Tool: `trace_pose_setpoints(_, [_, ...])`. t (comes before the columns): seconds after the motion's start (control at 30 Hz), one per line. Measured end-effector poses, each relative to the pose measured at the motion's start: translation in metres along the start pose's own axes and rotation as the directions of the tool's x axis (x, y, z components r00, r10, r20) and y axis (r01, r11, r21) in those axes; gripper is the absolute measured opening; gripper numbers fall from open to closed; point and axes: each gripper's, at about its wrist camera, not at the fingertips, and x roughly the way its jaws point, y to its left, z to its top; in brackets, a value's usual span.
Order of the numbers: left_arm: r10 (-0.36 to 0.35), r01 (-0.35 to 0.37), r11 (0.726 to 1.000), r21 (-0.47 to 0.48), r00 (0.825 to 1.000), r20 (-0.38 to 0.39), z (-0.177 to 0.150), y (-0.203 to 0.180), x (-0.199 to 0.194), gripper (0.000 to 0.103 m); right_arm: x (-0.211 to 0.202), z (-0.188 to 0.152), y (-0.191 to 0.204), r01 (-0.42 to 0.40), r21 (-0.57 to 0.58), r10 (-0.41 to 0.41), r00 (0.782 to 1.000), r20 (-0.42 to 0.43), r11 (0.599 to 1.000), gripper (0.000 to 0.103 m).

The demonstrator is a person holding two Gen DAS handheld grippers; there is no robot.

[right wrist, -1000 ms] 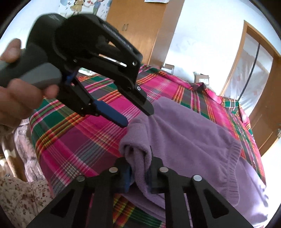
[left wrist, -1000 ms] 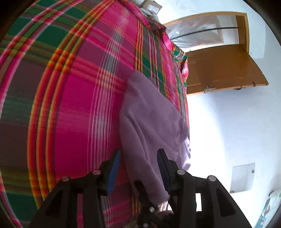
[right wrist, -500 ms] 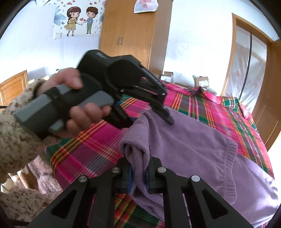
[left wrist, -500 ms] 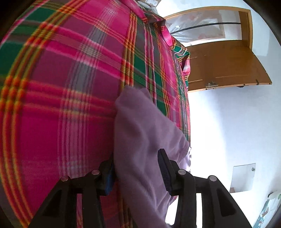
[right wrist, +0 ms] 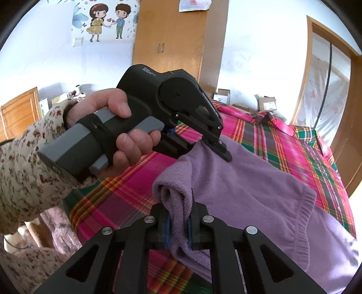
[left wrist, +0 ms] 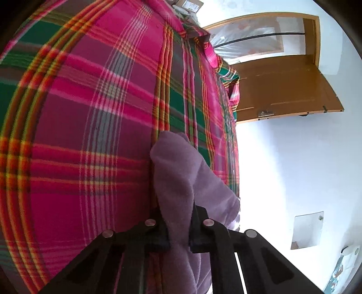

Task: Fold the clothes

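Note:
A purple fleece garment lies on a bed covered by a pink, green and orange plaid blanket. My right gripper is shut on a bunched corner of the garment at the near edge. In the right wrist view the left gripper, held by a hand in a floral sleeve, bites the garment's edge just beyond. In the left wrist view my left gripper is shut on a fold of the purple garment, which rises between its fingers over the plaid blanket.
A wooden door stands open past the bed's far side, against a white wall. A wooden wardrobe and cardboard boxes stand behind the bed. A wall sticker of two cartoon figures hangs at the upper left.
My left gripper came down onto the garment's edge and went from open to shut on it. The right gripper kept its hold on the bunched corner.

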Motion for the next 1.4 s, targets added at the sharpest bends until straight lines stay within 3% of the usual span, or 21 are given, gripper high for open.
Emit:
trace_pose_setpoints(0.13, [-0.028,0.028,1.000,0.000,0.999,0.022,0.001,0.008,-0.023,0.010,0.012,0.011,0.005,-0.036,-0.008,0.036,0.999,0.003,0.999,0.011])
trace_pose_setpoints(0.33, [0.005,-0.005,1.000,0.000,0.998,0.058,0.002,0.028,-0.055,0.010,0.024,0.023,0.025,-0.112,-0.030,0.112,0.994,-0.013,0.993,0.011])
trace_pose_setpoints(0.77, [0.053,-0.042,0.996,-0.079,0.989,0.141,0.003,0.081,-0.117,0.010,0.060,0.047,0.064,-0.285,-0.042,0.282,0.957,-0.067,0.957,0.011])
trace_pose_setpoints(1.0, [0.088,-0.070,0.990,-0.122,0.985,0.147,0.000,0.100,-0.126,0.014,0.082,0.048,0.068,-0.316,-0.022,0.312,0.944,-0.111,0.948,0.012])
trace_pose_setpoints(1.1, [0.103,-0.081,0.986,-0.143,0.983,0.153,-0.002,0.101,-0.127,0.019,0.085,0.050,0.063,-0.333,-0.002,0.330,0.935,-0.130,0.943,0.016])
trace_pose_setpoints(1.2, [0.159,-0.135,0.981,-0.137,0.969,0.188,-0.008,0.094,-0.132,0.025,0.081,0.050,0.057,-0.315,0.004,0.313,0.943,-0.115,0.949,0.025])
trace_pose_setpoints(1.4, [0.221,-0.200,0.975,-0.101,0.930,0.293,-0.028,0.066,-0.161,0.034,0.051,0.046,0.034,-0.311,0.036,0.313,0.948,-0.065,0.950,0.027])
